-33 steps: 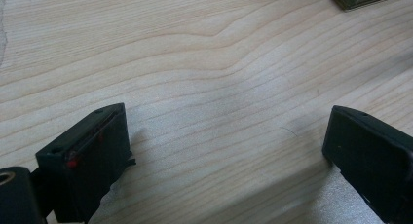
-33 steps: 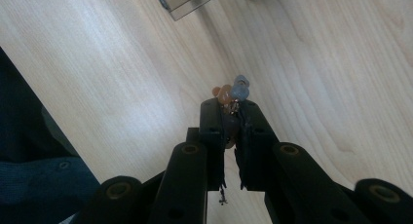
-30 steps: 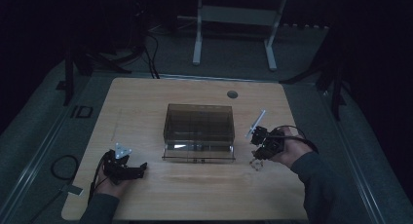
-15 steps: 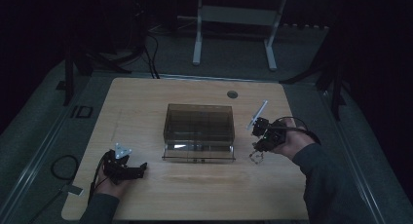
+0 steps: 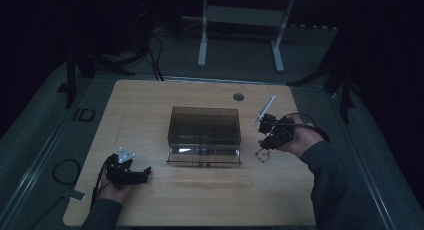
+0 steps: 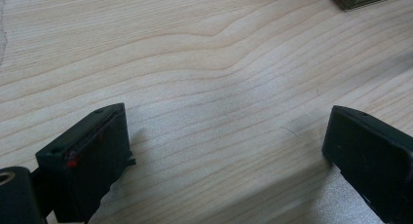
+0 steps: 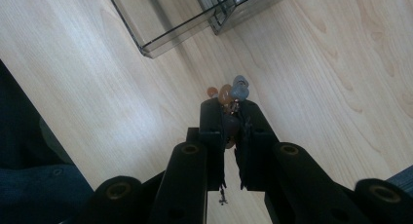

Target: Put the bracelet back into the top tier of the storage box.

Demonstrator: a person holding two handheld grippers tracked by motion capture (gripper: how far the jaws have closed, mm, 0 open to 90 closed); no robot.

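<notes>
We have a beaded bracelet point(image 7: 229, 96) clamped between the jaws of the right gripper point(image 7: 229, 118); in the right gripper view a few orange and grey beads stick out past the tips, and the high view shows the rest of it hanging as a small loop point(image 5: 262, 155) below the right gripper point(image 5: 266, 138), right of centre in the frame. Compared with a second ago, that gripper sits a little higher in the frame and nearer the right wall of the clear organizer box point(image 5: 204, 135), and the loop hangs under it instead of lying on the counter point(image 5: 210, 195). We read that as the pick-up done and the carry toward the box begun.

The box stands at the middle of the frame, its compartments open to the top; in the right gripper view its corner point(image 7: 195, 19) is at the upper centre, apart from the beads. Which compartment we are heading for we cannot tell.

The left gripper point(image 5: 131, 174) rests at the lower left of the high view, where it was before. In its own view the jaws of the left gripper point(image 6: 229, 151) stand wide apart over bare wood with nothing between them.
</notes>
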